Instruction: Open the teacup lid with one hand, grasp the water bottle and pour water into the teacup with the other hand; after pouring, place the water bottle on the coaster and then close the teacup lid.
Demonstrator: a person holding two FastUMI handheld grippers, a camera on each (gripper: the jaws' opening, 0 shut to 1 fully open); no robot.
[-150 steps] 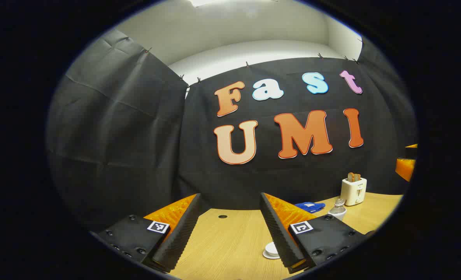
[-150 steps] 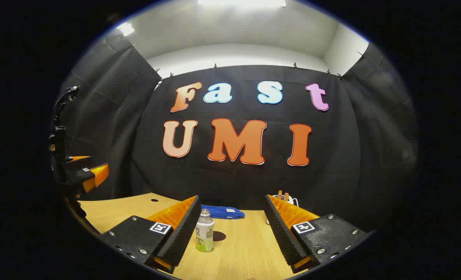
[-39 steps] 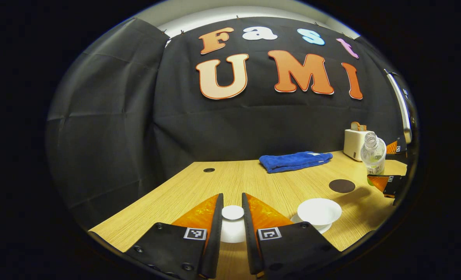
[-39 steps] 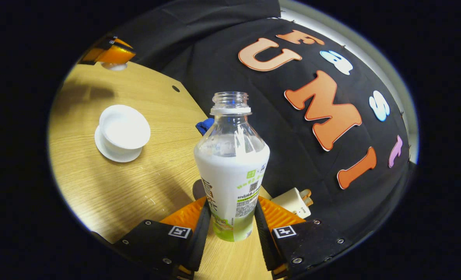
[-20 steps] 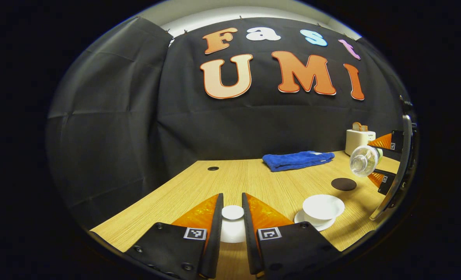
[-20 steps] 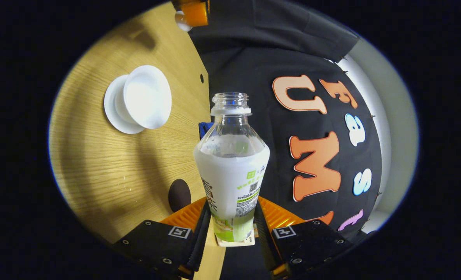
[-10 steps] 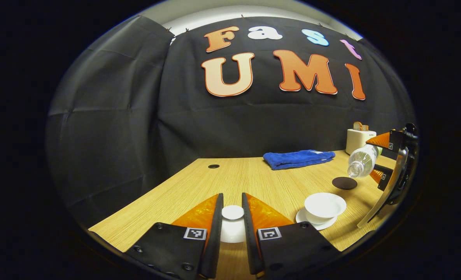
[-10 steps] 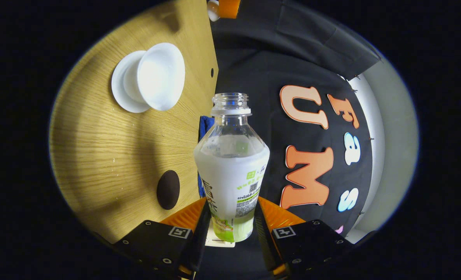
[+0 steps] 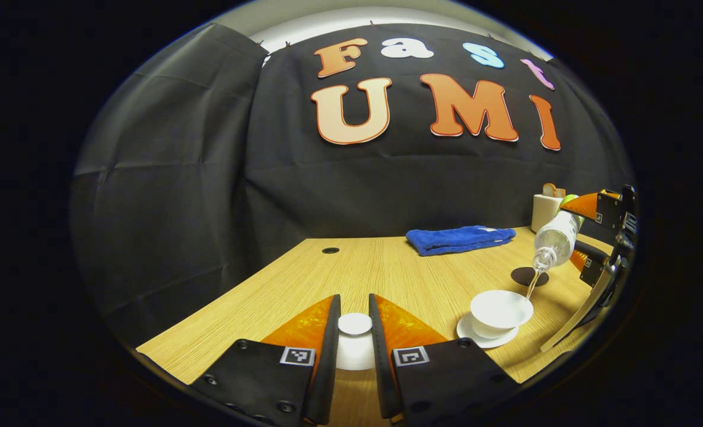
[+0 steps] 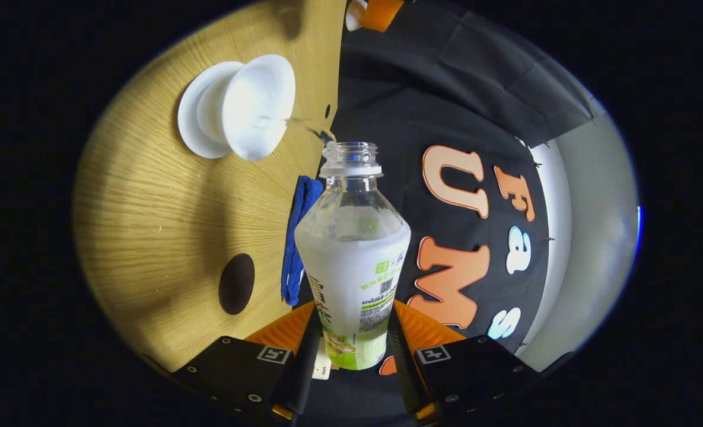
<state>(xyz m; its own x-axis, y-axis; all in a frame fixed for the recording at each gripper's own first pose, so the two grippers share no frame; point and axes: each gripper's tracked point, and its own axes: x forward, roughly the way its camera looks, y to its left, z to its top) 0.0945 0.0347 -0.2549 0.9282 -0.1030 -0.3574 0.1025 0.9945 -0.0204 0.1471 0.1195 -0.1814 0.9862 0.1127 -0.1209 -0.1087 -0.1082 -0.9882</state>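
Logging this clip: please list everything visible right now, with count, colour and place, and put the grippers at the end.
teacup: 1, white, open, on its saucer, a thin stream of water falling into it
saucer: 1, white, on the table under the teacup
teacup lid: 1, white, held off the cup between the left gripper's fingers
water bottle: 1, clear with a white and green label, uncapped, tipped mouth-down above the teacup
coaster: 1, dark brown, round, bare, on the table beyond the teacup
towel: 1, blue, folded, near the back wall
toaster: 1, cream, at the far right, partly hidden by the bottle
table: 1, light wood
left gripper: shut on the teacup lid
right gripper: shut on the water bottle
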